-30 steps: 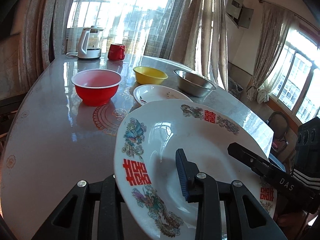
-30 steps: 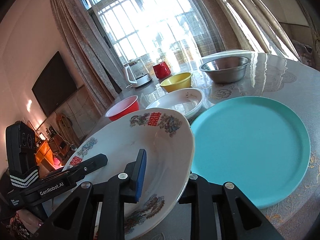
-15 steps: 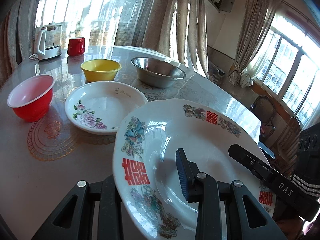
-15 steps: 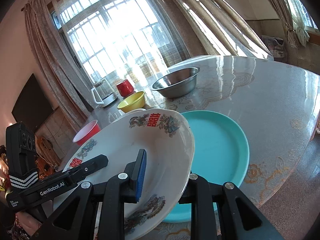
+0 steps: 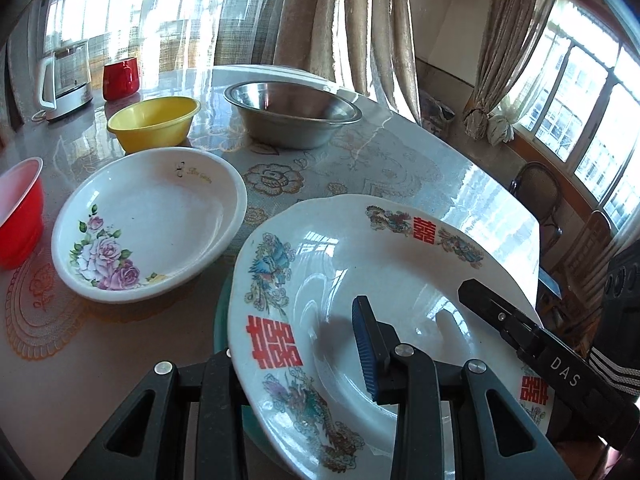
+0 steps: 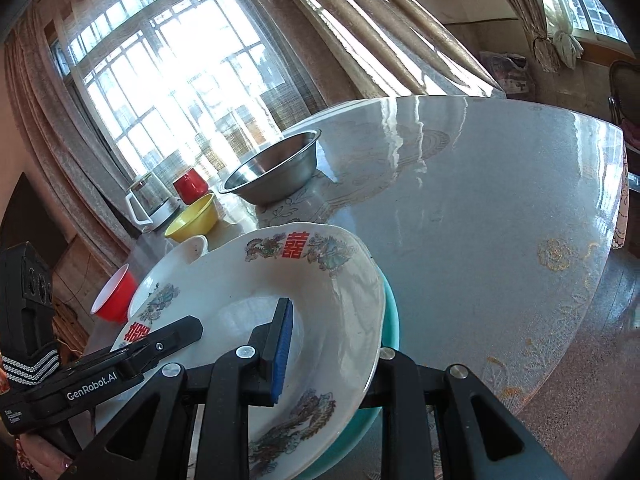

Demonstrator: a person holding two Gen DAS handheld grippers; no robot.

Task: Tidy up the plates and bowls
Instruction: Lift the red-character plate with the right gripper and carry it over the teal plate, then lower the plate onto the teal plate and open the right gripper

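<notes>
Both grippers hold one white plate with red characters and dragons (image 5: 360, 264), also in the right wrist view (image 6: 256, 288). My left gripper (image 5: 296, 360) is shut on its near-left rim. My right gripper (image 6: 328, 344) is shut on its opposite rim. The plate hangs just over a teal plate (image 6: 390, 316), of which only an edge shows (image 5: 219, 320); I cannot tell if they touch. A white floral plate (image 5: 148, 220), a yellow bowl (image 5: 154, 120), a steel bowl (image 5: 292, 116) and a red bowl (image 5: 16, 216) stand on the table.
A glass kettle (image 5: 66, 76) and a red mug (image 5: 121, 77) stand at the far edge near the curtains. The glossy round table (image 6: 480, 208) runs on to the right, its edge close by. Chairs (image 5: 536, 184) stand beyond it.
Both grippers have carried the dragon plate to the right and down over the teal plate, which is now almost fully covered. The bowls have shifted left in view.
</notes>
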